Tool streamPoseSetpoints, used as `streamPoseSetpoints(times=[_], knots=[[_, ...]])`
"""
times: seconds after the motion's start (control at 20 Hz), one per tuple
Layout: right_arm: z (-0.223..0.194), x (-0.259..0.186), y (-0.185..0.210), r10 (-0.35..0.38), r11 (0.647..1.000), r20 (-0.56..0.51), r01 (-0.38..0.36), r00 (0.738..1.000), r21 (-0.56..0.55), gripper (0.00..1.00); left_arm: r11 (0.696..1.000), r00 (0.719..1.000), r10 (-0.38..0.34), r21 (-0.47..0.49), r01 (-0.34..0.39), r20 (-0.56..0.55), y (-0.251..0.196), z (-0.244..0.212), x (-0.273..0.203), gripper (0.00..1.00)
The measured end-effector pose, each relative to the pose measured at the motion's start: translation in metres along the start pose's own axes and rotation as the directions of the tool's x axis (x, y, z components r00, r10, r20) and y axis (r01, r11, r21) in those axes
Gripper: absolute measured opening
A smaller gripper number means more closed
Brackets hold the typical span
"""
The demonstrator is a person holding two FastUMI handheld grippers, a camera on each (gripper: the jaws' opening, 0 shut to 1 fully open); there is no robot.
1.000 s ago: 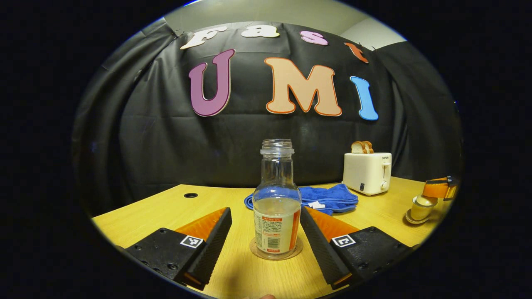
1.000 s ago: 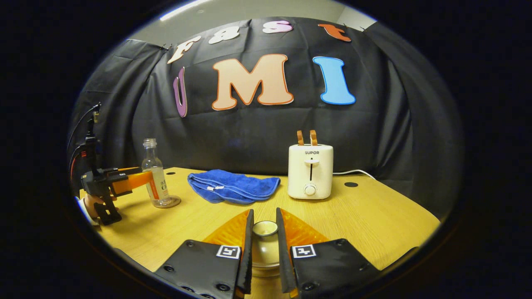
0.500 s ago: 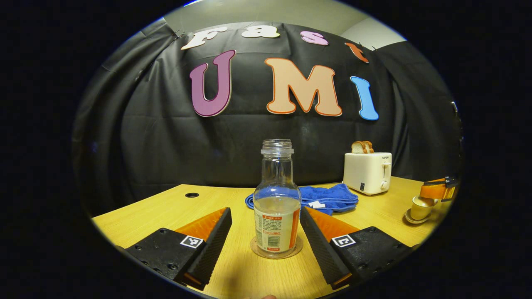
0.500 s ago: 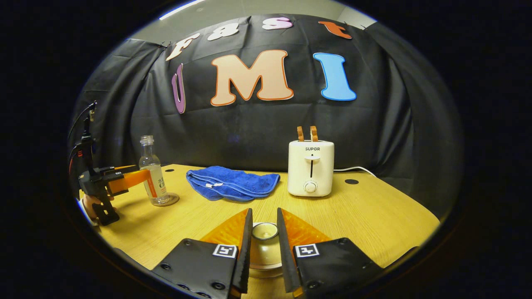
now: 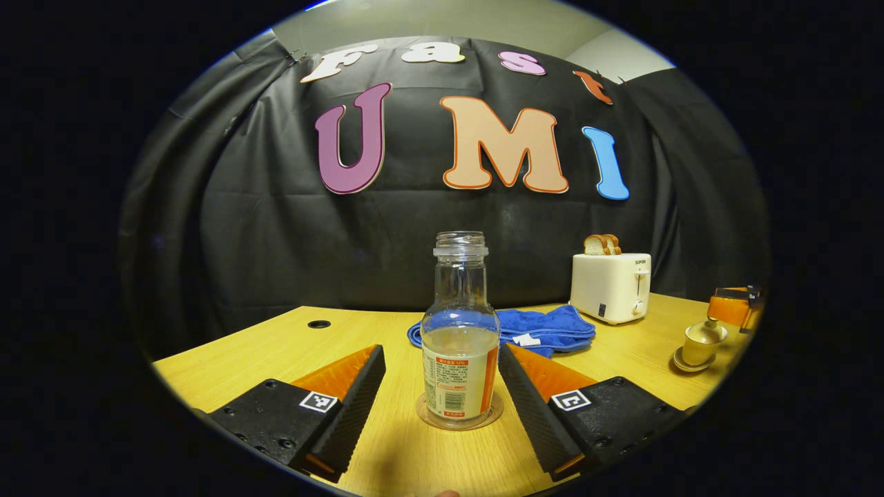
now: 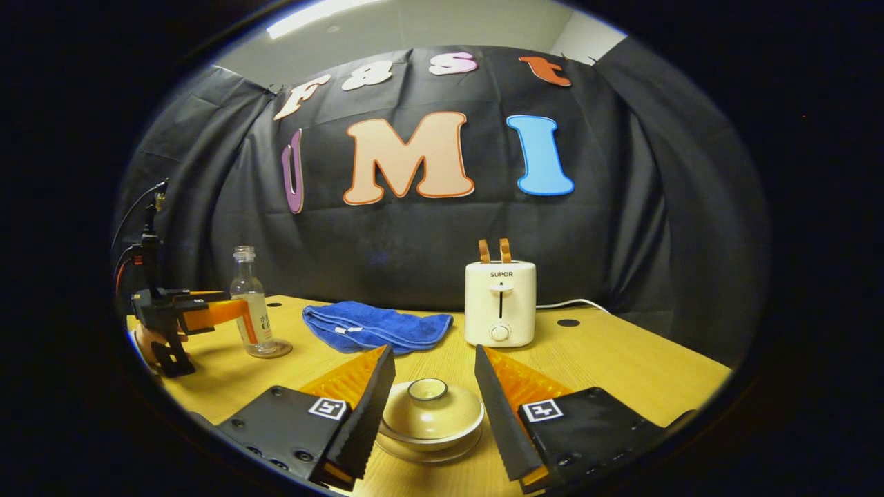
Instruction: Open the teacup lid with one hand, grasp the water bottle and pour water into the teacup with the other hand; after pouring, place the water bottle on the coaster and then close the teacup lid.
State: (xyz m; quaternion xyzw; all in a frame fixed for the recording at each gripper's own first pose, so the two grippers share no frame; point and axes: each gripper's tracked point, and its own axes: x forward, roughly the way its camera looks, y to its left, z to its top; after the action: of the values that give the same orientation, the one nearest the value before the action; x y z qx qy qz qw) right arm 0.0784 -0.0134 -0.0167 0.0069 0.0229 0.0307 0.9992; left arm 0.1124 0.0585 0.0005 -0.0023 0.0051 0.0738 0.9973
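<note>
bottle (image 5: pixel 460 345): stood on coaster (image 5: pixel 458 419), centre of left gripper view, between the parted, untouching fingers of left gripper (image 5: pixel 442 393). teacup (image 6: pixel 429 422): lid (image 6: pixel 431 408) seated, lower centre of right gripper view; right gripper (image 6: pixel 434 407) spread, clear of it. step judged: closing, apparently done. next: both grippers to be drawn back.

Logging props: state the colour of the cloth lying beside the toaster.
Blue. The cloth shows best in the right gripper view, left of the toaster.
</note>
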Motion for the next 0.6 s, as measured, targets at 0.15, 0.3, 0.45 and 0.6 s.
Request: streamPoseSetpoints(times=[0.15,0.3,0.45,0.6], knots=[[0.003,-0.005,-0.026,-0.107,0.994,0.005,0.107,0.994,-0.004,0.78,1.000,1.000,0.011,0.000,-0.011,0.000,0.002,0.000,0.000,0.96],[0.004,-0.015,-0.060,-0.236,0.972,0.013,0.236,0.972,-0.006,0.85,0.999,0.999,0.033,-0.001,-0.033,-0.003,0.006,-0.001,-0.002,0.96],[0.005,-0.028,-0.100,-0.388,0.922,0.023,0.388,0.922,-0.008,0.87,0.997,0.997,0.082,0.000,-0.082,-0.006,0.015,-0.001,-0.008,0.96],[0.008,-0.045,-0.137,-0.540,0.841,0.032,0.541,0.841,-0.010,0.87,0.983,0.983,0.181,0.003,-0.181,-0.004,0.031,0.000,-0.017,0.98]])
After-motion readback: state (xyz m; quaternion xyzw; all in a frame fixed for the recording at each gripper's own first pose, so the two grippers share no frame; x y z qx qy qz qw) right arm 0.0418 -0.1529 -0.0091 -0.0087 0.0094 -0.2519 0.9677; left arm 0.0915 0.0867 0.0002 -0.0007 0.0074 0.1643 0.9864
